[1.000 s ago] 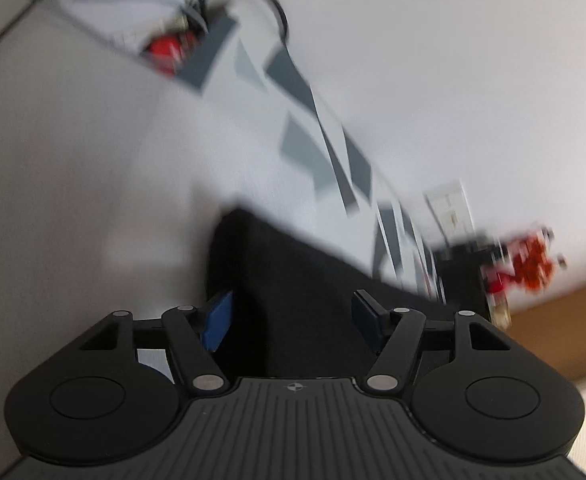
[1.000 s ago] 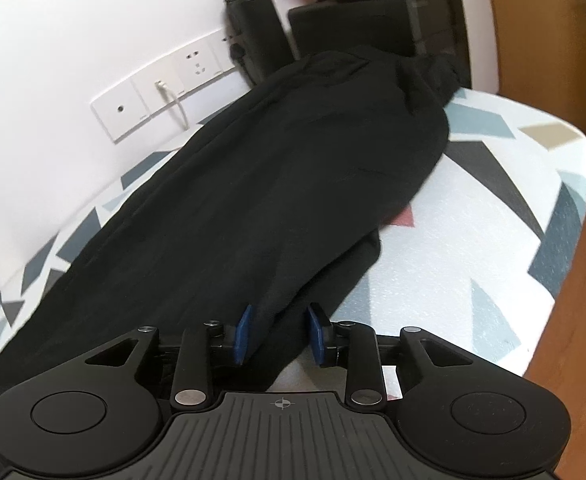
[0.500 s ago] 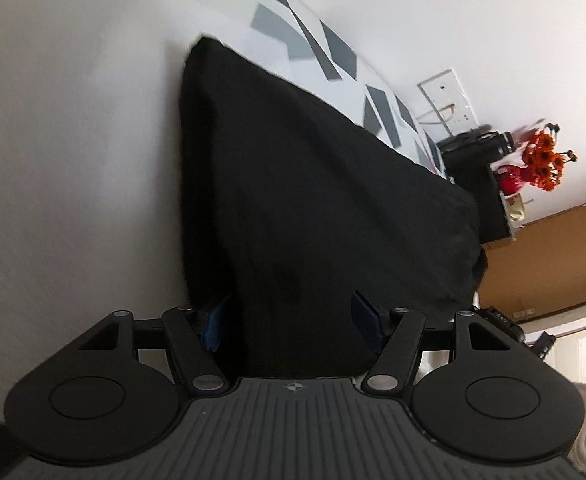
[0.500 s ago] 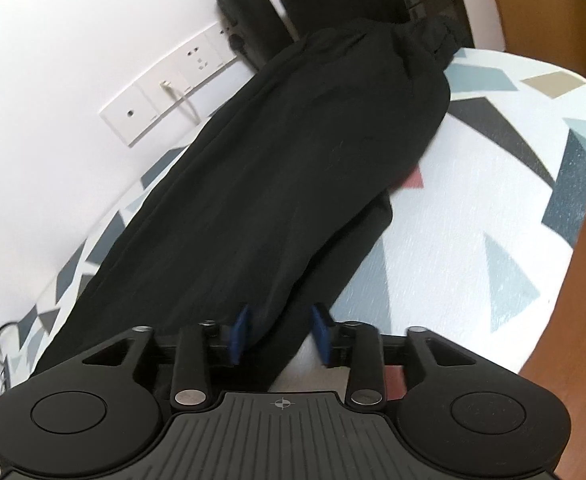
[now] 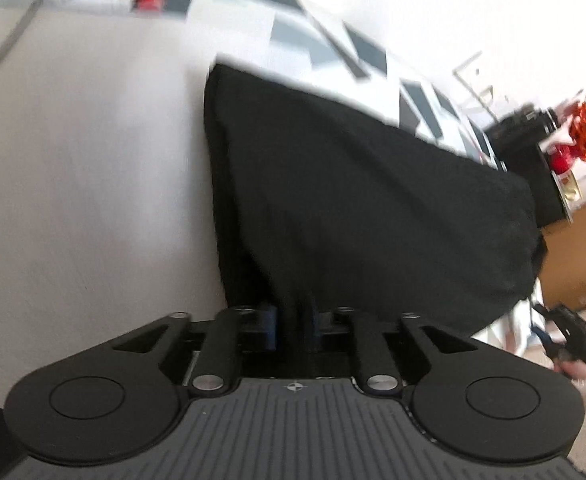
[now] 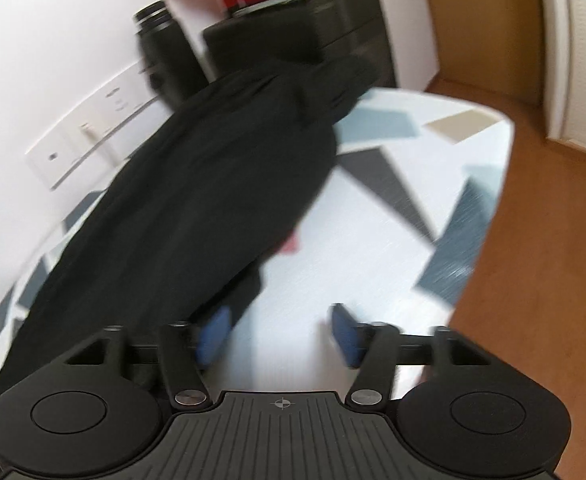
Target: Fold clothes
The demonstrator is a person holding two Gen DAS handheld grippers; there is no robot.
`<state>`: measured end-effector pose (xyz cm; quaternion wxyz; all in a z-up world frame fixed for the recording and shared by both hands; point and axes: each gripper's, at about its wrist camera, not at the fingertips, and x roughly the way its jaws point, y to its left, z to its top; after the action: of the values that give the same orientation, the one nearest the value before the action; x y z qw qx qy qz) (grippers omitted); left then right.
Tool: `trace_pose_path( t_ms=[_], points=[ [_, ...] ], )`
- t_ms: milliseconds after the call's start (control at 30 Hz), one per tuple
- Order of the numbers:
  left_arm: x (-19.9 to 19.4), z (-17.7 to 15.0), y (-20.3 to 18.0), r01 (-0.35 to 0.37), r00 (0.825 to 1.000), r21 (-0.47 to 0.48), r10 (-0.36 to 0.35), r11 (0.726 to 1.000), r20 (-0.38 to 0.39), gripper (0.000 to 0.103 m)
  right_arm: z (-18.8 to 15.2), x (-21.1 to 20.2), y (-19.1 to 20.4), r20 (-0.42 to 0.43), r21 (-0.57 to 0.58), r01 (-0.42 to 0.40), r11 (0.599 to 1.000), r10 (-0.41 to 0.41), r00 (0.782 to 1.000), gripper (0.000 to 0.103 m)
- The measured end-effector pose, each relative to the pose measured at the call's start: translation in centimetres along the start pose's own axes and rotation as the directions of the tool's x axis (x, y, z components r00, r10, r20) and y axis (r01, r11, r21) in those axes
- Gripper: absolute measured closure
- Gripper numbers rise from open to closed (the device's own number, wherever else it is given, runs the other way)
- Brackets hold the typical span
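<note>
- The left tool (image 5: 292,326) is clamped on a bunch of the black garment (image 5: 373,208), its blue pads drawn close together with dark cloth pinched between them at lower centre of the left wrist view.
- The right tool (image 6: 279,334) stands wide, nothing between its blue pads; its left pad sits just beside the garment's near edge at lower centre of the right wrist view, though blur makes it hard to say whether the two touch.
- The garment lies stretched across the patterned worktop (image 6: 421,216), running from the lower left of the right wrist view up toward the black cabinet (image 6: 333,36) and dark flask (image 6: 165,52) at the top.
- To do this step well, I judge the left tool should keep a firm pinch and carry its edge over evenly, low to the cloth, so the layer beneath does not drag.
- The right tool would do best to take the matching edge before any lifting, so both corners travel together and the fold lands straight.
</note>
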<state>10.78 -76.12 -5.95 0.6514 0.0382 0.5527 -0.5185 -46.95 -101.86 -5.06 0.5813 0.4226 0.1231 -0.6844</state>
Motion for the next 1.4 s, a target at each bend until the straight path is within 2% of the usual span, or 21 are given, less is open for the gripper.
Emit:
trace_pose_path(
  t_ms=[100,167,233,267,333,433,567,600,700,800,867,967,1067,1200,1400],
  points=[
    [-2.4,0.6,-2.0,-0.037,0.989,0.007,0.035,0.999,0.14,0.06,0.5,0.1,-0.1,0.017,-0.061,0.047,0.997,-0.046,0.999,0.027],
    [-3.4,0.7,-3.5,-0.019,0.976,0.014,0.015,1.0,0.217,0.05,0.5,0.1,0.0,0.015,-0.117,0.049,0.992,-0.047,0.999,0.022],
    [-3.5,0.6,-5.7,-0.002,0.967,0.05,-0.011,0.999,0.254,0.038,0.3,0.6,0.5,0.01,-0.182,0.03,0.983,-0.029,1.0,0.017],
    [-3.3,0.4,-6.8,0.0,0.965,0.075,-0.02,0.997,0.261,0.036,0.1,0.9,0.8,0.008,-0.217,0.022,0.976,-0.02,1.0,0.015],
    [-1.6,-0.4,-8.9,-0.018,0.969,0.12,-0.013,0.993,0.249,0.029,-0.2,1.4,1.3,0.003,-0.284,0.004,0.959,-0.003,1.0,0.011],
    [1.4,-1.3,-11.9,-0.048,0.975,0.177,0.008,0.983,0.221,0.026,-0.8,2.4,2.2,0.008,-0.374,-0.008,0.927,0.012,1.0,0.008],
    [6.0,-2.4,-13.8,-0.131,0.977,0.231,0.085,0.964,0.197,0.021,-1.3,3.7,2.6,0.035,-0.422,-0.006,0.906,0.024,0.999,0.005],
    [7.3,-2.5,-14.1,-0.166,0.974,0.247,0.119,0.955,0.194,0.016,-1.2,4.0,2.6,0.05,-0.423,0.002,0.906,0.021,0.999,0.003],
    [10.2,-2.6,-14.5,-0.265,0.957,0.27,0.218,0.926,0.192,0.012,-0.5,5.3,2.7,0.09,-0.42,0.052,0.906,-0.016,0.996,0.002],
    [11.9,-2.6,-14.5,-0.317,0.944,0.268,0.274,0.91,0.186,0.002,0.8,6.3,2.6,0.115,-0.392,0.066,0.918,-0.022,0.993,0.001],
    [12.5,-2.7,-15.0,-0.347,0.934,0.284,0.301,0.894,0.194,0.0,1.5,6.9,2.8,0.122,-0.384,0.065,0.921,-0.019,0.992,0.001],
    [13.7,-3.0,-16.1,-0.412,0.91,0.351,0.358,0.841,0.21,0.0,1.7,8.1,3.4,0.113,-0.415,0.078,0.906,-0.034,0.993,0.001],
    [13.9,-2.7,-16.0,-0.417,0.906,0.313,0.364,0.854,0.215,0.0,1.5,8.9,3.7,0.128,-0.448,0.084,0.89,-0.029,0.991,0.001],
    [13.9,-2.8,-16.0,-0.42,0.904,0.32,0.364,0.849,0.222,0.0,1.9,9.5,3.6,0.15,-0.471,0.076,0.879,-0.005,0.989,0.001],
    [13.8,-3.3,-16.0,-0.425,0.901,0.325,0.359,0.845,0.246,0.0,3.7,9.5,2.2,0.112,-0.343,0.108,0.933,-0.074,0.991,0.001]
  ],
)
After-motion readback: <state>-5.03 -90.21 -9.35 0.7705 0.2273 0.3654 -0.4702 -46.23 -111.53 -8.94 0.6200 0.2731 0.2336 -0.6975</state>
